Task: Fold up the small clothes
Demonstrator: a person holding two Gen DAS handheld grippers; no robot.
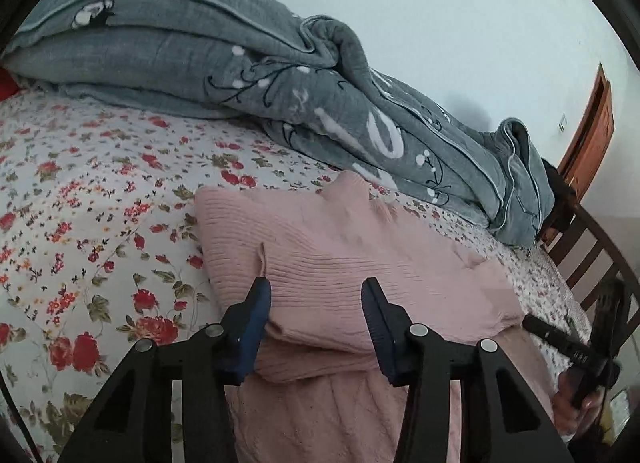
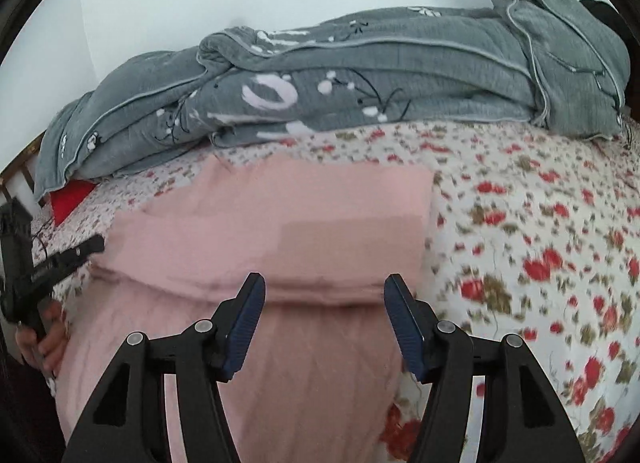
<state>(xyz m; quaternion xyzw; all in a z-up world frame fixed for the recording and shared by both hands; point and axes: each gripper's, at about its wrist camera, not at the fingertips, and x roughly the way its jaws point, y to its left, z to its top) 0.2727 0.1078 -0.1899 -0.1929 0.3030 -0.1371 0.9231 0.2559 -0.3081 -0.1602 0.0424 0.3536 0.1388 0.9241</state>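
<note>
A pink ribbed knit garment [image 1: 340, 247] lies folded on the floral bed sheet [image 1: 80, 203]. An upper layer is doubled over a flatter lower part. My left gripper [image 1: 316, 303] sits low at the garment's near fold. Its blue pads straddle the doubled edge, and the cloth between them lies flat and unbunched. My right gripper [image 2: 324, 299] hovers open over the same garment [image 2: 280, 223] near its fold line, with nothing pinched. Each wrist view shows a hand [image 1: 576, 395] [image 2: 44, 339] holding the other gripper at the garment's far side.
A rumpled grey quilt [image 1: 240, 75] [image 2: 360, 75] is heaped along the wall behind the garment. Floral sheet [image 2: 540, 243] spreads to the sides. A dark wooden bed rail [image 1: 592, 247] and a brown door [image 1: 592, 131] lie beyond. A red item [image 2: 72, 195] peeks from under the quilt.
</note>
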